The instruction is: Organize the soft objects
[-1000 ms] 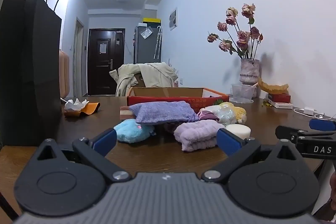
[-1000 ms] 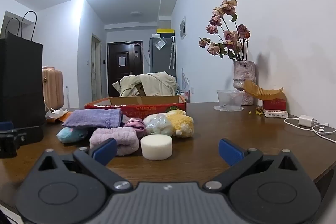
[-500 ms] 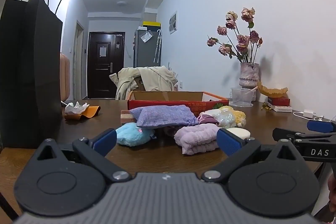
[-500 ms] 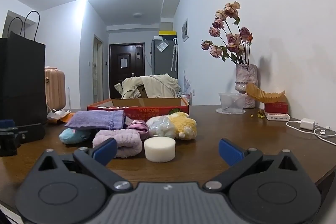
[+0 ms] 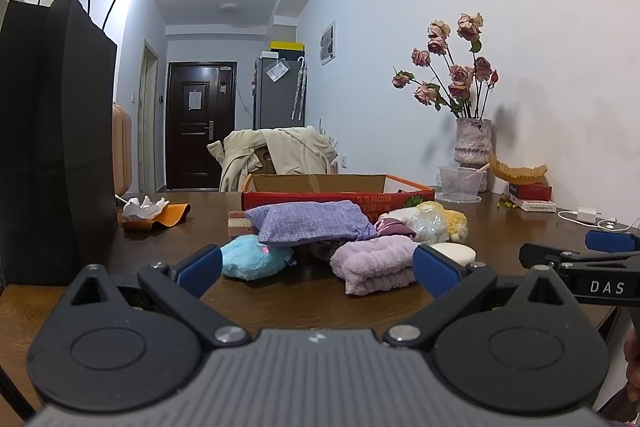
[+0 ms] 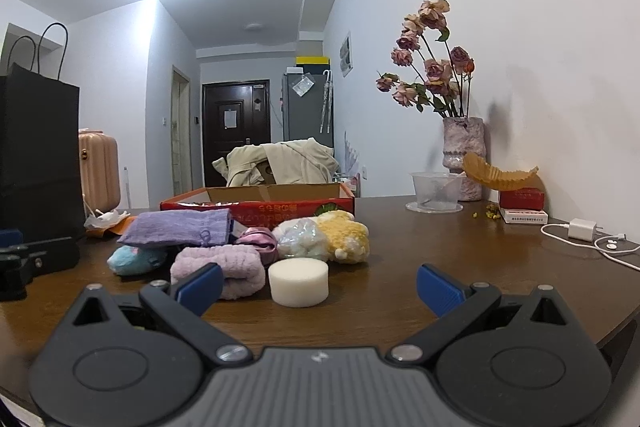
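A pile of soft things lies mid-table before a red cardboard box [image 5: 340, 197] [image 6: 256, 205]: a purple pouch [image 5: 310, 225] [image 6: 180, 227], a blue plush [image 5: 250, 261] [image 6: 134, 259], a folded lilac towel [image 5: 374, 265] [image 6: 230, 265], a pink satin item [image 6: 258, 241], a clear bag of cotton [image 6: 302, 243], a yellow plush [image 6: 346, 237] and a white foam disc [image 6: 298, 281] [image 5: 454, 253]. My left gripper [image 5: 318, 269] is open and empty, just short of the towel. My right gripper [image 6: 318, 283] is open and empty, just short of the disc.
A tall black paper bag [image 5: 52, 139] stands at the left. Tissue on an orange holder [image 5: 154, 213] lies behind it. A vase of dried roses [image 6: 462, 155], a plastic cup [image 6: 434, 191], small boxes [image 6: 522, 205] and a white charger with cable [image 6: 584, 233] line the right wall.
Both grippers have dropped lower and tilted up, so the pile sits lower in each view. Both stay open and empty. Nothing on the table has moved.
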A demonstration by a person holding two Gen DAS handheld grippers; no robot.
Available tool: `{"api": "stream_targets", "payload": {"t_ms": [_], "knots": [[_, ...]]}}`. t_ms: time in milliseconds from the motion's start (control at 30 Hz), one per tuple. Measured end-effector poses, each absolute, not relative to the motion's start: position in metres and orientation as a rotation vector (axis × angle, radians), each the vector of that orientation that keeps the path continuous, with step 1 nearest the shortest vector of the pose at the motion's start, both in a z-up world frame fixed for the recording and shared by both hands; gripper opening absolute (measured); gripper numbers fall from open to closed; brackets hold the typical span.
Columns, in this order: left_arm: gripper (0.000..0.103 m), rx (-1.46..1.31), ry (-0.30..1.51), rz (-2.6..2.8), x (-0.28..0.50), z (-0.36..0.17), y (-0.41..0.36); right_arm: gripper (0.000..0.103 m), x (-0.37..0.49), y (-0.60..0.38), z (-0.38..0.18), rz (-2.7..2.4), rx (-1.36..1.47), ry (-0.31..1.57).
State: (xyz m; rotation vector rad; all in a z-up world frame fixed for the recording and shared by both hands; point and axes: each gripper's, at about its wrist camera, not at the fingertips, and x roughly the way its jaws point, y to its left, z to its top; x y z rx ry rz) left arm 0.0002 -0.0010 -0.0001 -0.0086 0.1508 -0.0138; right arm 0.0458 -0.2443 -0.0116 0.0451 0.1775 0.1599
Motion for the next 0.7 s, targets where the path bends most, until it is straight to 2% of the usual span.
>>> {"api": "stream_targets", "payload": {"t_ms": [700], "knots": [[0.103,-0.011,0.152,-0.012,0.0012,0.0004,-0.0008,0.103,0.0463,-0.2454,-0.0122,0.153,0.053,0.171]]}}
